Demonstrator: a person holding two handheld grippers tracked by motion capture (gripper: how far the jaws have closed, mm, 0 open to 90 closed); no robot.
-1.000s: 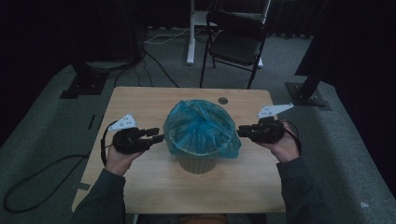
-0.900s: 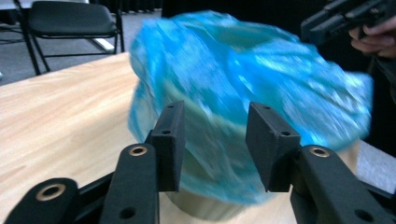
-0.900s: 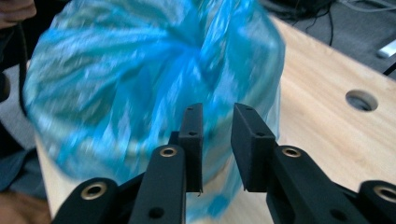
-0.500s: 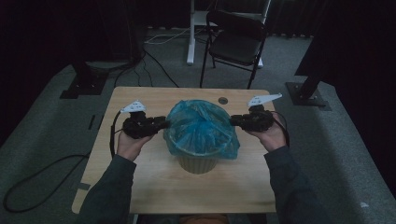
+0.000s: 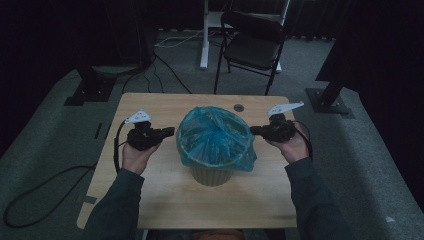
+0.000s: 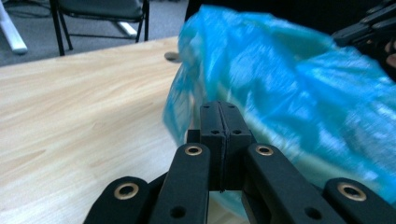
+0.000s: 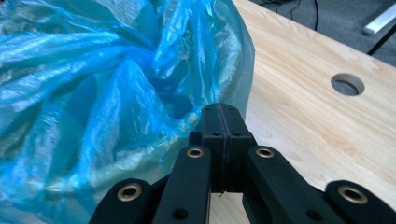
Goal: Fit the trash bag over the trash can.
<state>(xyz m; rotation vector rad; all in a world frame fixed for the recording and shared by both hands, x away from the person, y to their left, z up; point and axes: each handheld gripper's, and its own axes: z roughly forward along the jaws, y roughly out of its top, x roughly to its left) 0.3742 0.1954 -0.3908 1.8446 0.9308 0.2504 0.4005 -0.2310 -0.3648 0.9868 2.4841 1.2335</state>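
Wooden table [image 5: 165, 200] carries a small bin [image 5: 211, 175] near its middle, lined with a blue plastic bag [image 5: 215, 140] whose loose rim folds outward over the top. That bag lies directly between the 2 grippers: the left gripper [image 5: 169, 131] points at its left edge, the right gripper [image 5: 254, 131] at its right edge, both about equally near. Each gripper's jaws have just been closing and now stand pressed together with no film caught between them, tips just beside the plastic.
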